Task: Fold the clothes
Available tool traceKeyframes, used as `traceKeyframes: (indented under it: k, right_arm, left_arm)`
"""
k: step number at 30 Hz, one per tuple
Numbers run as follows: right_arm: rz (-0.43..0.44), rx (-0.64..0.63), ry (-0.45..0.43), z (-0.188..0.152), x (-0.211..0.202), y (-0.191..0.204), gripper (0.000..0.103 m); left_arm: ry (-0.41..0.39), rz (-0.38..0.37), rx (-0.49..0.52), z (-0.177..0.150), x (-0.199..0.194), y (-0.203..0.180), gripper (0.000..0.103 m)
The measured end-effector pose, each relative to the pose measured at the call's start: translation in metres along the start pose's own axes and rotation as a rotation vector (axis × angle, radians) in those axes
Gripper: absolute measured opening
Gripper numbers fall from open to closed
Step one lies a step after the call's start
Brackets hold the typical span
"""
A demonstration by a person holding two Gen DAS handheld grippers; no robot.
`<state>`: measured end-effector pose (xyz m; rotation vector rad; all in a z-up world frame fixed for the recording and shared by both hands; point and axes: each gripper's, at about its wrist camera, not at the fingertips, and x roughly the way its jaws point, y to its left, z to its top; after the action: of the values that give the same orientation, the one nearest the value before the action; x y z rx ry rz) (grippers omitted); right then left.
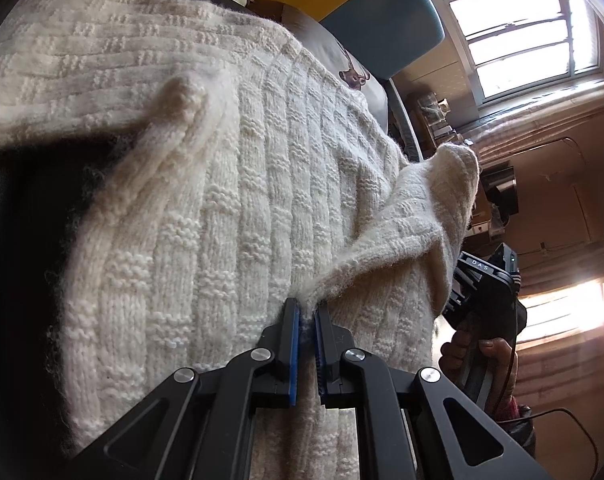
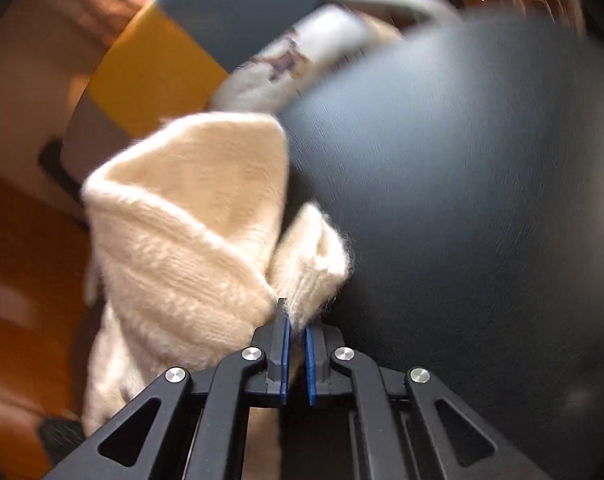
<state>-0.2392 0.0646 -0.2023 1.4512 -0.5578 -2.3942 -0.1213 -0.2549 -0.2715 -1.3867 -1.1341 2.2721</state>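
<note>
Two pinches hold the cream knitted sweater spread over a dark seat: my left hand-held gripper grips a near fold, my right hand-held gripper a fuzzy right corner. I judge it soft, thick, stretchy; take edges, not loose fuzz.

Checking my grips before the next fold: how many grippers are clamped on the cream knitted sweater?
2. The left gripper pinches an edge of the cream knitted sweater; the right gripper pinches a bunched corner beside the dark seat.
</note>
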Motion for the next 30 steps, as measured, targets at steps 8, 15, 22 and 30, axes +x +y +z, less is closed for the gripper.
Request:
traceKeyframes:
  k: [8,15,22,30]
  right_arm:
    - [-0.186,-0.193,-0.13,0.016,-0.07,0.007,0.005]
    - [-0.364,-0.155,-0.192,0.025,-0.125,-0.058,0.005]
    - [-0.435,0.019,-0.196,0.012,-0.172,-0.157,0.005]
    - [-0.426,0.158,-0.216,-0.022,-0.202,-0.221,0.005]
  left_arm:
    - [-0.002,0.015,0.002,-0.003,-0.001,-0.003,0.009]
    - [0.001,0.03,0.005,-0.006,-0.002,-0.005,0.009]
    - [0.01,0.062,0.025,-0.001,-0.002,-0.011,0.009]
    - [0.032,0.142,0.079,0.003,0.002,-0.032,0.019]
